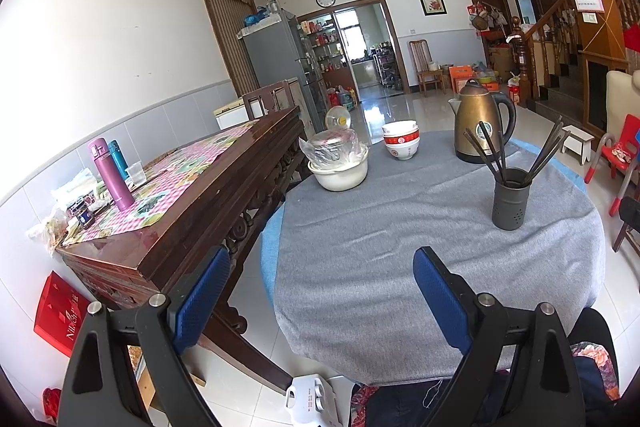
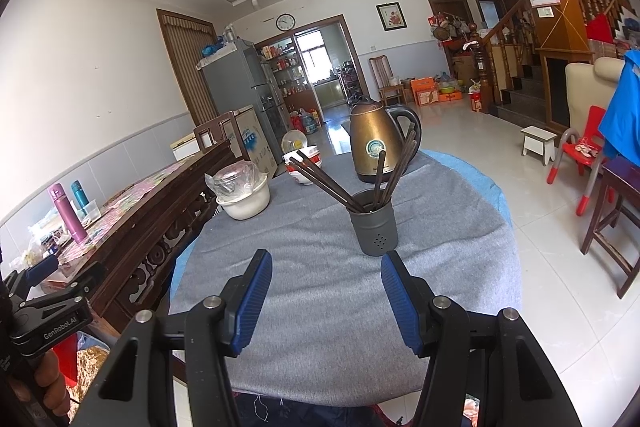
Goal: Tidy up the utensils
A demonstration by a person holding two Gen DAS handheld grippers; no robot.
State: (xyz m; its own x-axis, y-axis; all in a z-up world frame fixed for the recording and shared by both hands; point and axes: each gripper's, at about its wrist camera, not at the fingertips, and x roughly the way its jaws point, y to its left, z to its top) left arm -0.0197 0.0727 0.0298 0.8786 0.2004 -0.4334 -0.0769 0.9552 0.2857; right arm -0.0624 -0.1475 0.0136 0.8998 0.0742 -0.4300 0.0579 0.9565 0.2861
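Blue-padded right gripper [image 2: 326, 297] open, empty; left gripper [image 1: 320, 291] likewise.

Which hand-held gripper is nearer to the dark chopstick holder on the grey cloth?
Right. The right hand-held gripper faces the chopstick holder almost straight on, just short of it. The left hand-held gripper sits farther back, with the holder off to its right.

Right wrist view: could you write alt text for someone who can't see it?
A dark grey utensil holder with chopsticks fanned out in it stands on a round table under a grey cloth, just beyond the open, empty right gripper. Behind it are a bronze kettle, stacked bowls and a white pot.
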